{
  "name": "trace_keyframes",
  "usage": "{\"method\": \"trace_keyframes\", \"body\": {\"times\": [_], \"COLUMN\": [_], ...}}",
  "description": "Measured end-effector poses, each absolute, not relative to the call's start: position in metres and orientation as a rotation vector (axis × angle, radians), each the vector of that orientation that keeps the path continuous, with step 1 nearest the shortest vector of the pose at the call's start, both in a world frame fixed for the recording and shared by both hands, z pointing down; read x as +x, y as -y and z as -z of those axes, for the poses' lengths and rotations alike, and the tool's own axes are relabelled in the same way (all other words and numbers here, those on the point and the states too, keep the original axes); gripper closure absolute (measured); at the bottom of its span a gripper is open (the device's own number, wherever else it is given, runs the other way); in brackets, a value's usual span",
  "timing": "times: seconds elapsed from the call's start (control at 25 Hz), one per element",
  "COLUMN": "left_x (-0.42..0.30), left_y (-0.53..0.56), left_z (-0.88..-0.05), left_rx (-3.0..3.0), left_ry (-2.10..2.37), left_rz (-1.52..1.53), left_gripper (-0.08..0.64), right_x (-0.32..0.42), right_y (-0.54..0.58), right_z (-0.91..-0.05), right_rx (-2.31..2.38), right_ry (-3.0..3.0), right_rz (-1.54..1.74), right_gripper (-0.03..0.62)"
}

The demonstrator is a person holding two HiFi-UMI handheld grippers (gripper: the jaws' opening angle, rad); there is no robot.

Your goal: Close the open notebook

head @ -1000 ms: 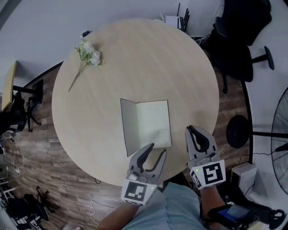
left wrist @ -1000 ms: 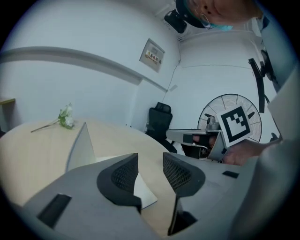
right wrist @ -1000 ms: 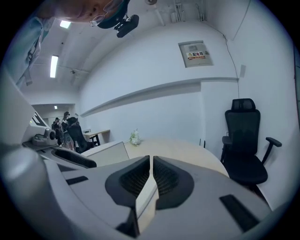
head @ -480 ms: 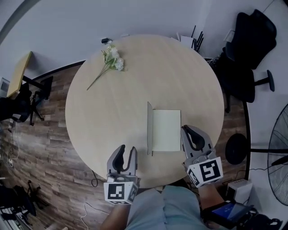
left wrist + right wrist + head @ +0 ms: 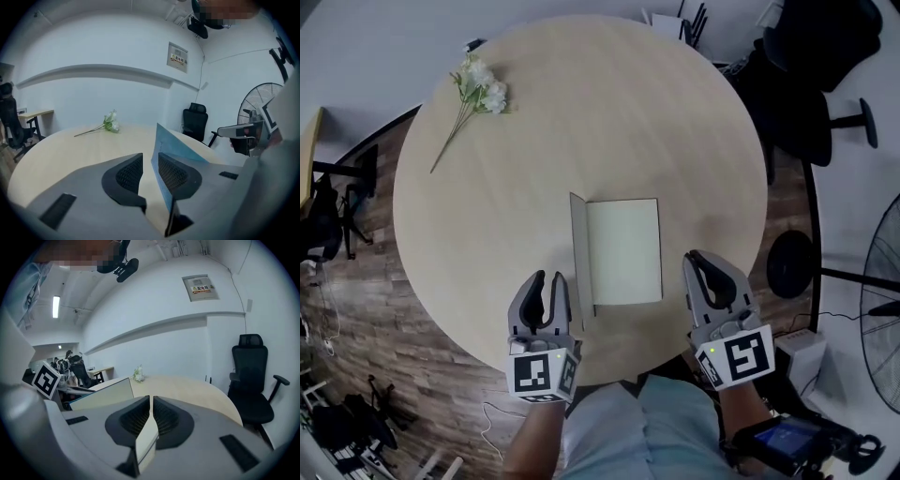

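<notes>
While notebook (image 5: 623, 251) gapes, flowers (image 5: 484, 93) lie well apart

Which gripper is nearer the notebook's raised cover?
Left. The left gripper, its jaws just closing, has the raised cover between them; the right gripper sits beyond the notebook's opposite edge.

Notebook (image 5: 623, 251) is seen open near worktop (image 5: 534, 141) front edge: pale pg laid flat, left cover (image 5: 579, 253) raised approx. upright.
</notes>
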State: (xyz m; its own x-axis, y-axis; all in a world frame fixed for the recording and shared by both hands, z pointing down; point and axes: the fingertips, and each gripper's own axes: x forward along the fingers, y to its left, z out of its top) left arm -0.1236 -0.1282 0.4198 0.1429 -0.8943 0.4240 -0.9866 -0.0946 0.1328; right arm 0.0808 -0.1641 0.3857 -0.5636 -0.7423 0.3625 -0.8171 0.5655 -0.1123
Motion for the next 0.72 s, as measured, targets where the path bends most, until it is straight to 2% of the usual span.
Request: {"method": "trace_keyframes", "body": {"times": [0.72], "left_x": [0.005], "left_y": [0.165], "left_z": [-0.487], "left_rx": [2.225], "left_ry": [1.529], "left_rz": [-0.640], "left_gripper": [0.440], "right_x": [0.185], "right_y": [0.173], "right_z": [-0.446], "right_rx": [1.485], "right_ry": [2.410], "right_rz": [-0.613], "right_gripper": [0.541]}}
